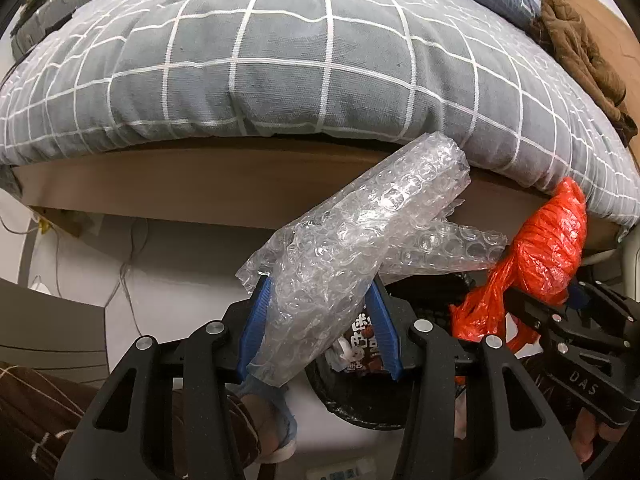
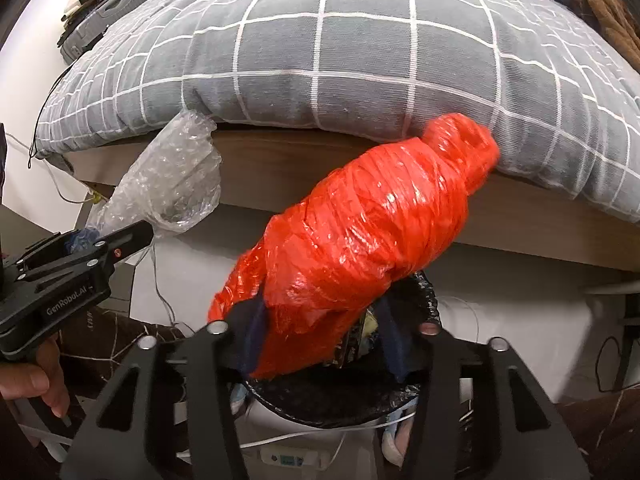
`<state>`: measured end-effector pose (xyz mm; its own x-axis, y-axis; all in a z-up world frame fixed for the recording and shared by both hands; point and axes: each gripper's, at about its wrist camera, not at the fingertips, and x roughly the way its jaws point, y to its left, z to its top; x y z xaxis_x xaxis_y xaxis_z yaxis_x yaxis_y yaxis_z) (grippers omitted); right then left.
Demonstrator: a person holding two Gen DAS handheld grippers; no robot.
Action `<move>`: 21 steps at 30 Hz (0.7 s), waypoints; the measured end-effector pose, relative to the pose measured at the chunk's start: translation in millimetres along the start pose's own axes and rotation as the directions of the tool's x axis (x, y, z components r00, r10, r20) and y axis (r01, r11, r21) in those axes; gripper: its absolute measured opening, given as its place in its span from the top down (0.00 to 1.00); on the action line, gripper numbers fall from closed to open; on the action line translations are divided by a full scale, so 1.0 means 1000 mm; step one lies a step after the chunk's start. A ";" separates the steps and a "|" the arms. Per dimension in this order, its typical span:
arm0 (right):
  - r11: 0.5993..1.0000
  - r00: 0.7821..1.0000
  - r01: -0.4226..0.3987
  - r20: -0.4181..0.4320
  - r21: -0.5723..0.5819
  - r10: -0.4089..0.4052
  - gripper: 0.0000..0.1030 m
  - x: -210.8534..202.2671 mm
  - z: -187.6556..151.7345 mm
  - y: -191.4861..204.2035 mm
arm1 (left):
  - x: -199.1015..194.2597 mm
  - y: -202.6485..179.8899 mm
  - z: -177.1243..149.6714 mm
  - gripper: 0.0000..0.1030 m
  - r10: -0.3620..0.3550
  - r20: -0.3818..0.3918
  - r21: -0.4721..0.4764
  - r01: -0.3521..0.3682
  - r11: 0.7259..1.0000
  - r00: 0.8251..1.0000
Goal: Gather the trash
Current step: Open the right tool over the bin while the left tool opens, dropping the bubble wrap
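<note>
My left gripper point(image 1: 320, 312) is pinching a crumpled wad of clear bubble wrap point(image 1: 360, 236) between its blue pads point(image 1: 256, 320), and the wrap is sticking up and out past the fingertips toward the bed edge. Right below it, the black-lined trash bin point(image 1: 352, 404) is sitting on the floor, and a brown snack wrapper point(image 1: 364, 344) is showing inside it, just under the bubble wrap.

My right gripper point(image 2: 320, 340) is clamping a bunched-up orange-red plastic bag point(image 2: 360, 240), with the bag filling the gap between the fingers and bulging up over them. It's hanging right over the same bin point(image 2: 328, 404), whose black liner is peeking out behind and under the bag. From the right wrist view I'm also seeing the left gripper off to the side, with the bubble wrap point(image 2: 172, 176) poking out of it, so both loads are near each other above the bin but not touching as far as I can tell.

Behind all that, a grey quilt with a white grid point(image 1: 300, 60) is draping over the wooden bed frame point(image 1: 200, 184). A brown garment point(image 1: 580, 52) is lying on the far corner of the bed, and thin white cables point(image 1: 128, 272) are trailing down by the wall.
</note>
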<state>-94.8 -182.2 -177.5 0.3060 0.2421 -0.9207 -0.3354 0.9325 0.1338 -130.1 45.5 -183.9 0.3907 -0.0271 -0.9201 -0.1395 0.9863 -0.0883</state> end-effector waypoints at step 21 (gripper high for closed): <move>0.988 0.981 0.110 0.148 0.109 -0.126 0.08 -0.056 -0.025 -0.079 | 0.013 -0.094 -0.003 0.54 -0.067 -0.041 0.151 0.072 0.986 0.997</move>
<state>-107.8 -276.6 -145.9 0.4745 0.1598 -0.8656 -0.2008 0.9771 0.0703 -115.0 -48.2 -188.4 0.3611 -0.0997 -0.9272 0.0286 0.9950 -0.0958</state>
